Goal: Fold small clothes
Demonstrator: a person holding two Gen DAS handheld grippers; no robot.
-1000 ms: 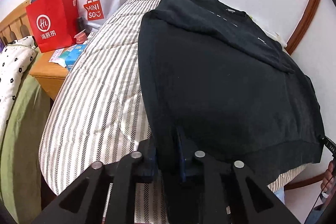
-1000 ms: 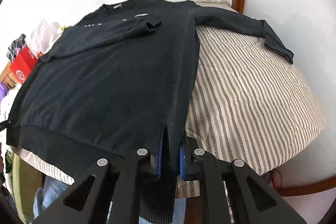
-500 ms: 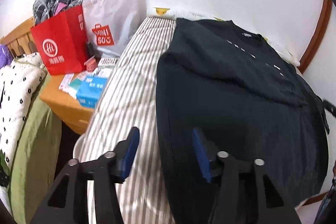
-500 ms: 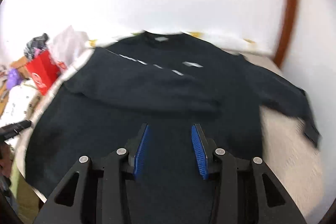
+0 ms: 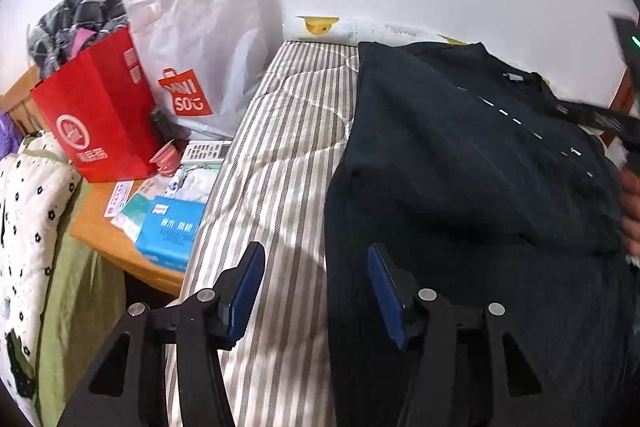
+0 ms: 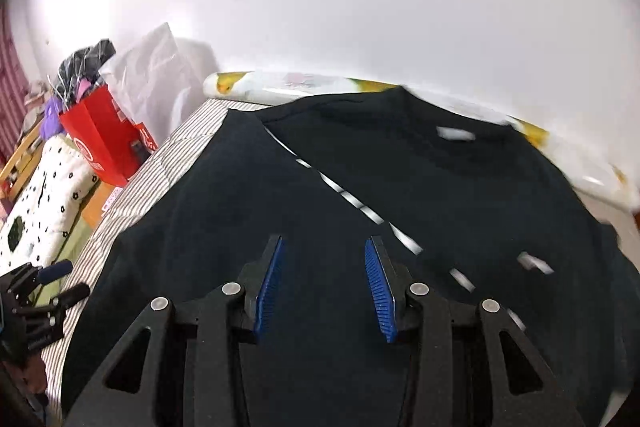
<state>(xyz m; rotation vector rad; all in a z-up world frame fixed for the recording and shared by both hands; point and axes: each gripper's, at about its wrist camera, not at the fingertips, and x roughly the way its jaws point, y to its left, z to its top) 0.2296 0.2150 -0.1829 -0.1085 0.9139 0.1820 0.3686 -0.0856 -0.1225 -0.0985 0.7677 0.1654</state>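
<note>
A black sweatshirt lies flat on the striped bed cover, collar toward the wall. One sleeve is folded across its chest, and a line of white dashes runs along it. My left gripper is open and straddles the shirt's left edge, one finger over the stripes and one over the cloth. Nothing is between its pads. My right gripper hangs open above the middle of the shirt, holding nothing. It shows blurred at the right edge of the left wrist view. The left gripper shows at the lower left of the right wrist view.
A wooden bedside table left of the bed carries a red paper bag, a white shopping bag, a blue tissue pack and a remote. A duck-print pillow lies against the wall. A spotted quilt is far left.
Both grippers were shut on the sweatshirt's hem and have let go and opened. Both moved up the shirt toward the collar, and the right one swung left over the body.
</note>
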